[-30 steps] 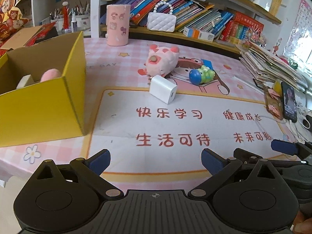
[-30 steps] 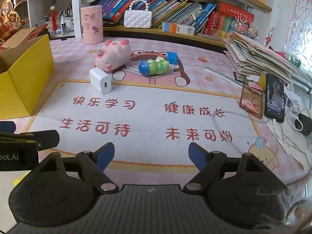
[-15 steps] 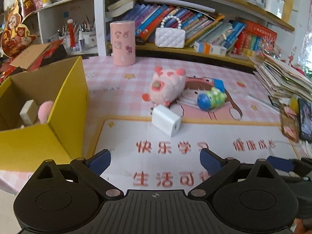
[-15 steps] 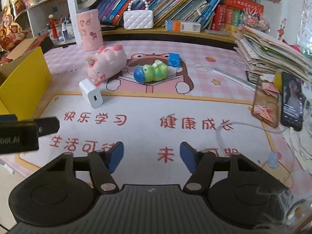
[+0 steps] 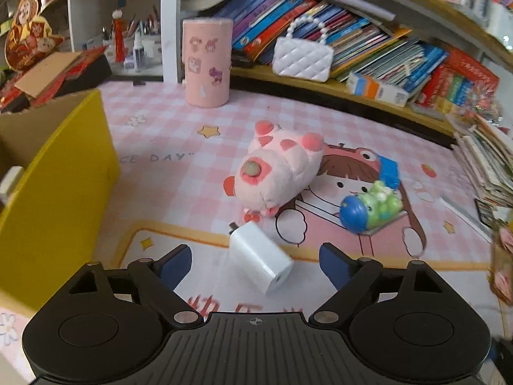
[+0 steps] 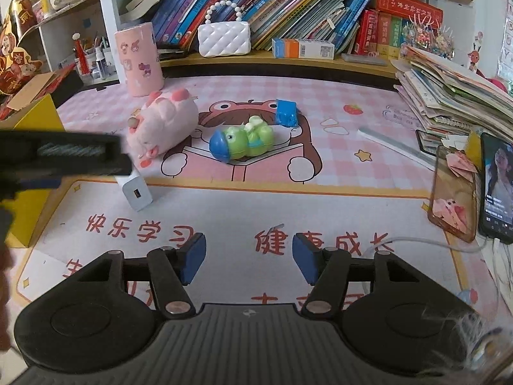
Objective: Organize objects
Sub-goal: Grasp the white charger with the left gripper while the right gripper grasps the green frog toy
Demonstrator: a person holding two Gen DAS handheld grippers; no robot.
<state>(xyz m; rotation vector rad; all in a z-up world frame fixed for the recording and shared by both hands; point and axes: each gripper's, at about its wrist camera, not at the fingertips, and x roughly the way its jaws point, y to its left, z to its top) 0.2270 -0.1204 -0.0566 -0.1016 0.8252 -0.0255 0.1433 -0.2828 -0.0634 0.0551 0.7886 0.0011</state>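
Left hand-held gripper (image 5: pixel 255 264): jaws wide apart, nothing between the pads, poised low over the desk (image 5: pixel 179 173) with the charger (image 5: pixel 260 260) lying in the gap ahead of the fingertips, touching neither. Charger: white cube, tilted on the mat, USB port facing the camera side, prongs toward the pig (image 5: pixel 277 168). Pig: pink plush on its side just behind the charger, close to touching it. To the pig's right, a green toy (image 5: pixel 372 207) with a blue head, and just behind that a blue block (image 5: pixel 388 170). Yellow box (image 5: pixel 61 189) at the left edge, open-topped, well apart from the charger; something pale inside, mostly hidden.

Right hand-held gripper (image 6: pixel 248 261): jaws apart at a moderate gap, holding nothing, over the printed red characters near the desk's front edge. Well ahead of it, green toy (image 6: pixel 243 142), blue block (image 6: pixel 286 113), pig (image 6: pixel 162 125) and charger (image 6: pixel 136 194) in a loose cluster. Left hand-held gripper seen from the side, blurred, above the charger. Pink cup (image 6: pixel 139 59) upright at the back, white purse (image 6: pixel 223 39) on the shelf among books. Phone (image 6: pixel 495 189) and paper stack (image 6: pixel 449 96) at the right.
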